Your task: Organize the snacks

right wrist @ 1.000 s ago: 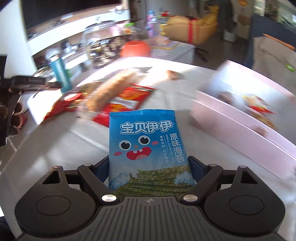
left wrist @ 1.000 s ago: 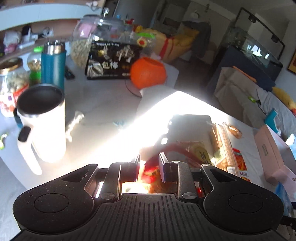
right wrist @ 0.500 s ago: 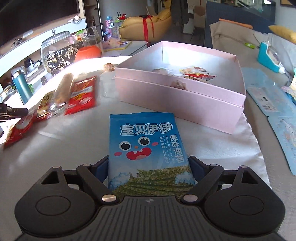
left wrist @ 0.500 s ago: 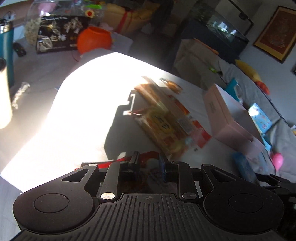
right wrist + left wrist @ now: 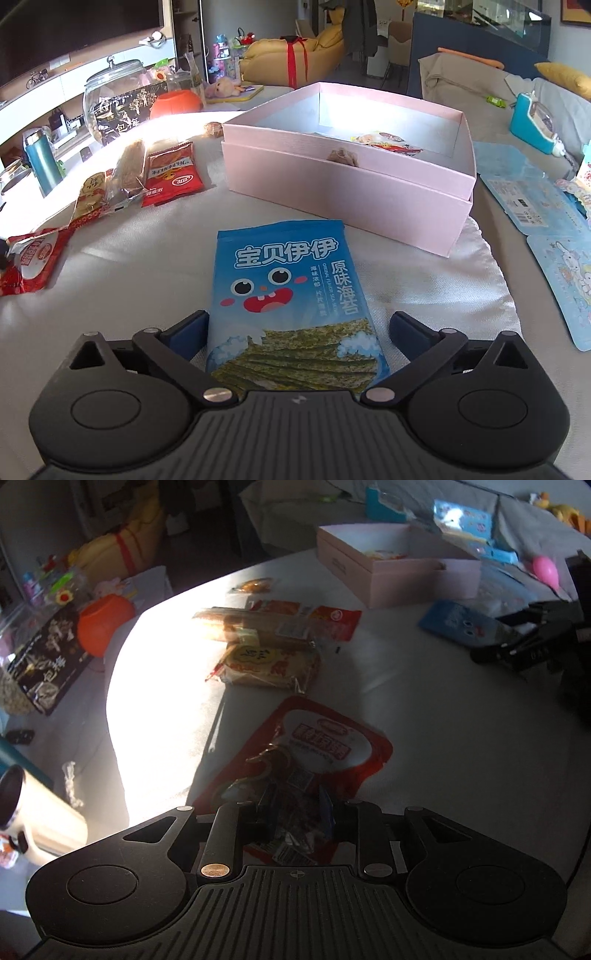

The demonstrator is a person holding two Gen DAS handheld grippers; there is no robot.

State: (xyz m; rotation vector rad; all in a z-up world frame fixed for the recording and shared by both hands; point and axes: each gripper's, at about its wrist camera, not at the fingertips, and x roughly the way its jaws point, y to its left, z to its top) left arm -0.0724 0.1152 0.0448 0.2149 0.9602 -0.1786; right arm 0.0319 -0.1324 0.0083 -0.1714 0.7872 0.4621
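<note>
Pink box (image 5: 343, 192) sits far centre on the white-cloth table (image 5: 122, 314), lid off, a couple of small snacks already lying inside; rigid card walls, stays put, easy drop target. Blue seaweed pack (image 5: 291, 306) lies just near of the box, its near end between the right gripper (image 5: 297, 328) fingers (image 5: 188, 328), which straddle it wide with a gap either side, so not clamped. Judged light, flat, crinkly foil, brittle sheets inside: pinch the sealed near edge, not the middle. Red snack pouch (image 5: 314, 753) is at near left, its near end pinched in the left gripper (image 5: 295, 812), fingers closed close together on it; soft floppy film, light, will droop and swing, slippery if held only by a corner. Far left a loose pile: red packet (image 5: 171, 173), long clear-wrapped stick (image 5: 127, 166), yellow cake pack (image 5: 269, 664), all light and crushable.
</note>
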